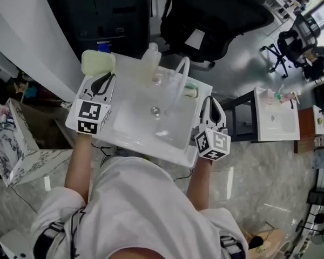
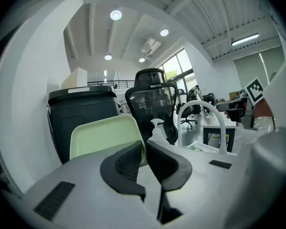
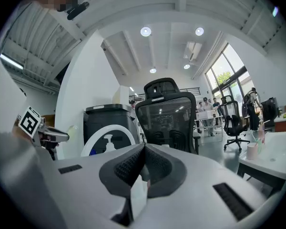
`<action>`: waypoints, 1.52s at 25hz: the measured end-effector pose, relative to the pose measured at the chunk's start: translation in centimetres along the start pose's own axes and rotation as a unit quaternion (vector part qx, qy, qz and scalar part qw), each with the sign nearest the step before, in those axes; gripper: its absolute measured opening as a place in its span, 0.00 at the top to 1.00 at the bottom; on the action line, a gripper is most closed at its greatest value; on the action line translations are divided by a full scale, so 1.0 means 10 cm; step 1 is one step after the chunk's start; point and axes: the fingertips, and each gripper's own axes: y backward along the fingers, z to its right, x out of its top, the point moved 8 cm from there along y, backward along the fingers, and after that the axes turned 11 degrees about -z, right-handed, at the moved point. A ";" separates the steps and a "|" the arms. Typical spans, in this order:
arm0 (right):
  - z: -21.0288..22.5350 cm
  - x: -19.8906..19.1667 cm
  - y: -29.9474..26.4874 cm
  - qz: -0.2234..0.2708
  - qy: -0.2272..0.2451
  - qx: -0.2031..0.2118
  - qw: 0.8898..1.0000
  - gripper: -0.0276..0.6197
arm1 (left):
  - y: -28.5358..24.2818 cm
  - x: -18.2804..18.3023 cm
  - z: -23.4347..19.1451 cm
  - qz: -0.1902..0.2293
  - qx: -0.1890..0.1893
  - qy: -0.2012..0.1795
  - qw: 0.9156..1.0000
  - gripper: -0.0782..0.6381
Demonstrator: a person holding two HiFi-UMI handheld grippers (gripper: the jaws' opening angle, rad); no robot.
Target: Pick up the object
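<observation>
A pale green tray (image 1: 97,62) lies at the far left corner of the white sink unit (image 1: 130,139). My left gripper (image 1: 103,79) reaches it from the near side, and its jaws are shut on the tray's near edge. In the left gripper view the green tray (image 2: 102,135) stands just behind the black pads, with its edge running down into my left gripper (image 2: 144,145). My right gripper (image 1: 211,100) hovers over the sink's right rim. Its jaws are shut with nothing in them, as the right gripper (image 3: 143,150) shows in its own view.
A curved white faucet (image 1: 176,79) and a clear pump bottle (image 1: 150,58) stand at the back of the basin. A small green and white item (image 1: 190,91) rests on the right rim. A black bin (image 1: 105,12), a black office chair (image 1: 208,20) and a second sink unit (image 1: 278,115) stand around.
</observation>
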 end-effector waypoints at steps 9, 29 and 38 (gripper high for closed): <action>-0.05 0.11 0.10 0.014 0.006 -0.006 1.000 0.95 | 0.13 0.15 -0.01 0.034 -0.006 -0.004 0.999 0.82; -0.05 0.12 -0.01 0.010 0.017 -0.005 1.000 0.95 | 0.08 0.12 -0.04 0.032 -0.007 -0.005 0.999 0.83; -0.02 0.15 -0.06 0.007 0.022 -0.006 1.000 0.95 | 0.04 0.17 -0.04 0.030 -0.008 -0.010 0.999 0.83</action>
